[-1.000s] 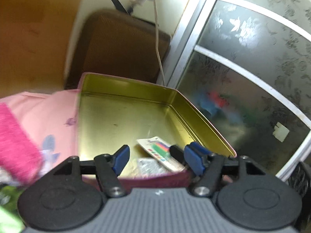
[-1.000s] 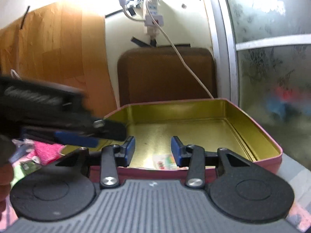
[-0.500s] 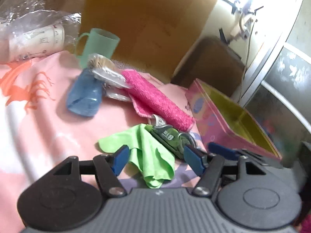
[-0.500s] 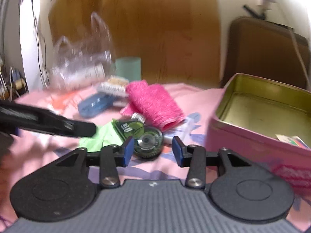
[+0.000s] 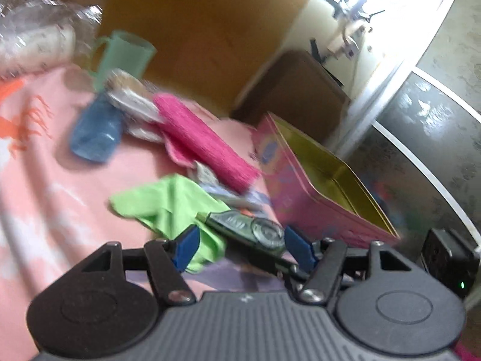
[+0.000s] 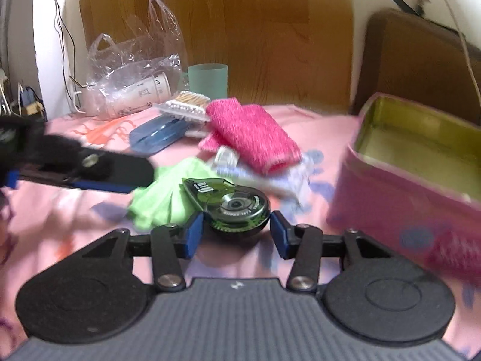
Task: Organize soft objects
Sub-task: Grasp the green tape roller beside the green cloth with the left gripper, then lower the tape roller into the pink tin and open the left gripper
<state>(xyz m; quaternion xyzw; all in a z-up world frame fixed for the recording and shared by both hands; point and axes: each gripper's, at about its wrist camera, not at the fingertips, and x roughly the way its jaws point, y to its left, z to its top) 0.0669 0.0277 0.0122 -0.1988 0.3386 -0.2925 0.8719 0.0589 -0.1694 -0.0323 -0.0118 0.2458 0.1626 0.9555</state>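
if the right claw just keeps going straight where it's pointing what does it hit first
Most likely the green tape dispenser, which lies right ahead between the closing jaws of the right claw. The green cloth sits just to its left, so depth is hard to judge.

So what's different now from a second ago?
Both grippers swung away from the pink tin toward the pile. The right gripper, jaws closing, now straddles the green tape dispenser; the left gripper reaches the green cloth. Nothing grabbed; the objects stayed put.
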